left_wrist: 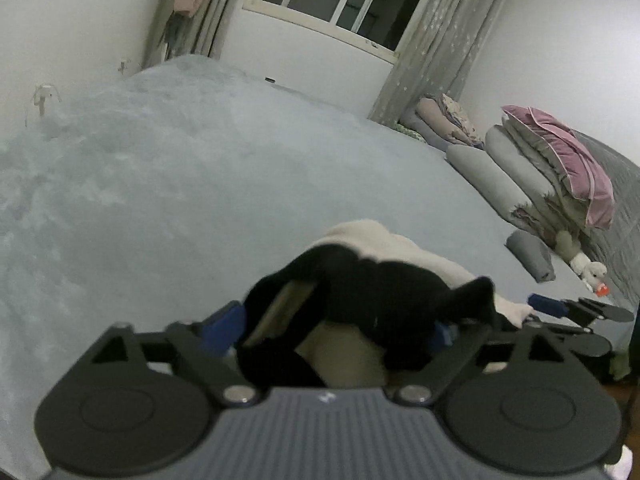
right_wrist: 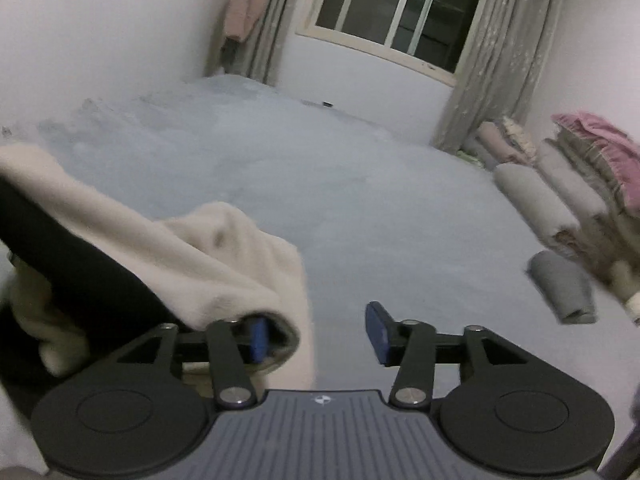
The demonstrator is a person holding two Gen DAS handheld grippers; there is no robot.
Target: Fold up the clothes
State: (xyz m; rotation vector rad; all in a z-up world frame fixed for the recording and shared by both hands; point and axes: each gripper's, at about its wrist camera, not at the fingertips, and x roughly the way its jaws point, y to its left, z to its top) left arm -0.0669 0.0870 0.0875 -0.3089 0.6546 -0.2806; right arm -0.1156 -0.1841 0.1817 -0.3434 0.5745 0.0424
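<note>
Black-and-cream fleece, one bunched garment (left_wrist: 360, 276), sits at the near edge of a wide grey-blue bed (left_wrist: 200, 184), draped over and between two hand-held tools. The left tool (left_wrist: 340, 330) has its blue pads wide apart with the black part of the cloth heaped across the gap, so whether it grips anything cannot be told. The right tool (right_wrist: 320, 334) stands released: its left pad is tucked under a cream hem, its right pad bare, and nothing is pinched between them.

Judged from this, the garment is neither flat nor squared. A good fold would call for each tool to take a single edge or corner rather than a wad, draw the cloth taut between the two, and lay it smooth on the bed before any crease is made; soft fleece of this sort is likely to slump and drag.

Beyond lies open, plush bedding. Rolled and stacked quilts (left_wrist: 532, 168) with a pink cover (left_wrist: 568, 148) line the far right. Grey curtains (right_wrist: 492, 52) frame a dark window (right_wrist: 400, 12), and a pink garment (right_wrist: 246, 0) hangs in the far left corner.
</note>
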